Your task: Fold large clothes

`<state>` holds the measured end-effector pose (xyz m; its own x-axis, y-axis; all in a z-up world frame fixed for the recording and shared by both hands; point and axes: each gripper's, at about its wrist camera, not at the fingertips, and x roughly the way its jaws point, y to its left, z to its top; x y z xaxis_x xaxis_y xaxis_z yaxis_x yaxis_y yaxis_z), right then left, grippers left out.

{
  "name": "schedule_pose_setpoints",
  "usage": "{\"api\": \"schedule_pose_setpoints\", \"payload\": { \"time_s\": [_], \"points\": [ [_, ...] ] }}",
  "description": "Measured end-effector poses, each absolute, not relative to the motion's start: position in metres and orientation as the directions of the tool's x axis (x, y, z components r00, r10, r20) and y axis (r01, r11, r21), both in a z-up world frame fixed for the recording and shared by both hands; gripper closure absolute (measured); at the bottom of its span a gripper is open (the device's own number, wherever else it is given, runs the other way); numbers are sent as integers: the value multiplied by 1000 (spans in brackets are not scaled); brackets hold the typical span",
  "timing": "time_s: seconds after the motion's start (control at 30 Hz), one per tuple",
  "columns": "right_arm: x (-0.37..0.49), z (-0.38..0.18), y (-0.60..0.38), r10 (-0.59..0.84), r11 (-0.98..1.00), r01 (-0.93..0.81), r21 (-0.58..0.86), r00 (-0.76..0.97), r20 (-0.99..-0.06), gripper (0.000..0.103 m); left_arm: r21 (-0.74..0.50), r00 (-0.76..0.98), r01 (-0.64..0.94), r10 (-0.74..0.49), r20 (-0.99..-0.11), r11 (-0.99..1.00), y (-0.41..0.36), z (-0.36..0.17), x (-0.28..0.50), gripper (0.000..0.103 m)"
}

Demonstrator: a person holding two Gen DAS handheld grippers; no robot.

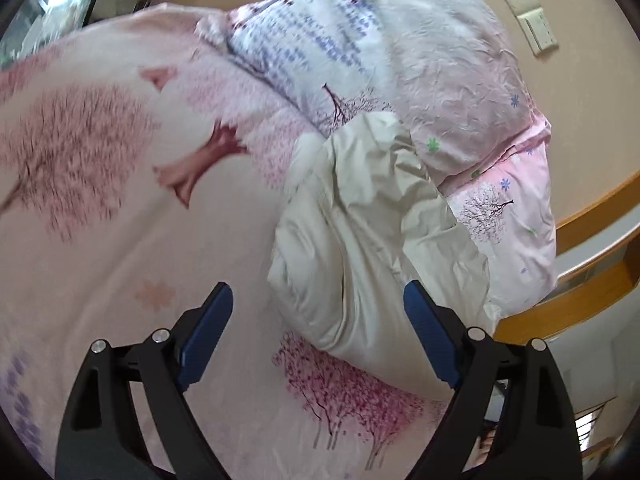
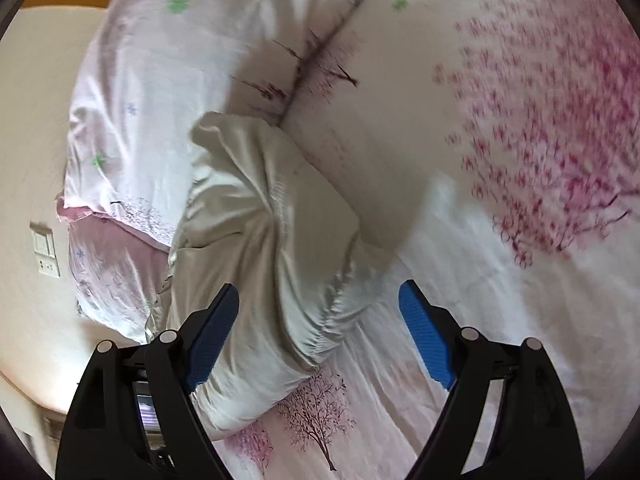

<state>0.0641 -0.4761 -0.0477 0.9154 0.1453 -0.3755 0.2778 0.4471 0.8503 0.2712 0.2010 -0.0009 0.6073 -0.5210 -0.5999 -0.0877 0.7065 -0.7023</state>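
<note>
Barely begun, by the look of it: a cream-white padded garment [image 1: 372,240] lies in a crumpled heap on a bed, on a pink bedsheet [image 1: 100,220] printed with blossom trees, its bulk pushed up against a pile of pillows [image 1: 420,60] near the wall. No neat fold, squared edge or flattened panel shows in either wrist view, so spreading, smoothing and every fold appear to be left to do.

Both tools hang above the garment with nothing in them. The left gripper [image 1: 318,336] has its blue-padded fingers spread wide, the near end of the heap lying just beyond them. The right gripper [image 2: 318,336] is likewise splayed and empty, with a gathered, elasticated edge of the garment [image 2: 272,264] running between and ahead of its fingers.

A wall switch plate and socket [image 1: 526,12] sit beyond the pillows. No brand, label or legible writing can be made out; much of both views is blurred.
</note>
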Motion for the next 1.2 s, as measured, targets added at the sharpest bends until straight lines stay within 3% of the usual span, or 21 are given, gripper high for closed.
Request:
{"api": "schedule_pose_setpoints", "payload": {
  "time_s": [0.43, 0.7, 0.83, 0.97, 1.2],
  "points": [
    [93, -55, -472, 180, 394, 232, 889, 929, -322, 26, -772, 605, -162, -557, -569, 614, 176, -26, 284, 22],
    [102, -53, -473, 168, 397, 211, 893, 940, -297, 32, -809, 629, -215, -556, -543, 547, 179, -41, 299, 38],
    [106, -56, -474, 169, 398, 200, 895, 943, -286, 49, -827, 645, -229, -556, -523, 513, 186, -44, 304, 49],
    [102, -51, -470, 169, 422, 152, 894, 955, -242, 68, -848, 656, -192, -578, -485, 494, 188, -41, 305, 68],
    [93, -28, -458, 172, 481, 87, 873, 966, -191, 75, -864, 689, -85, -598, -410, 496, 191, -18, 303, 78]
  ]
}}
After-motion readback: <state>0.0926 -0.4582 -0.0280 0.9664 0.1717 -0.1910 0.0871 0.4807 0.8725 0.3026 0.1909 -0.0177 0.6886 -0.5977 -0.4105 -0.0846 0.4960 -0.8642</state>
